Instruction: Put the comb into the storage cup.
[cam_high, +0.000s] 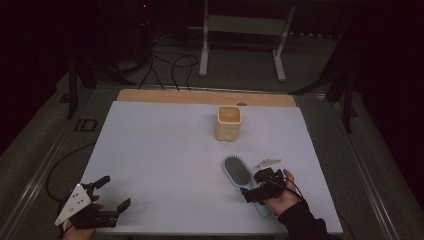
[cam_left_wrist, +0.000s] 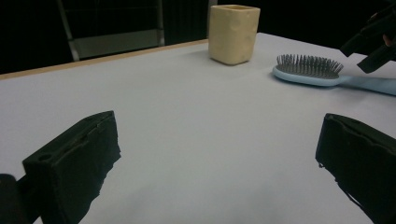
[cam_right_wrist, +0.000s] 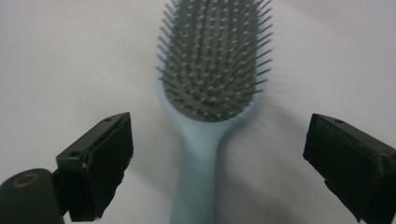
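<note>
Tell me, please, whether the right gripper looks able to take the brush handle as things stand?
Probably yes. The right gripper is open, its jaws either side of the handle of the brush, which lies flat, bristles up, with nothing between.

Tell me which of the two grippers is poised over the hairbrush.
The right gripper: its open jaws straddle the blue hairbrush's handle. The left gripper, also open, sits at the table's near left corner, far from it.
</note>
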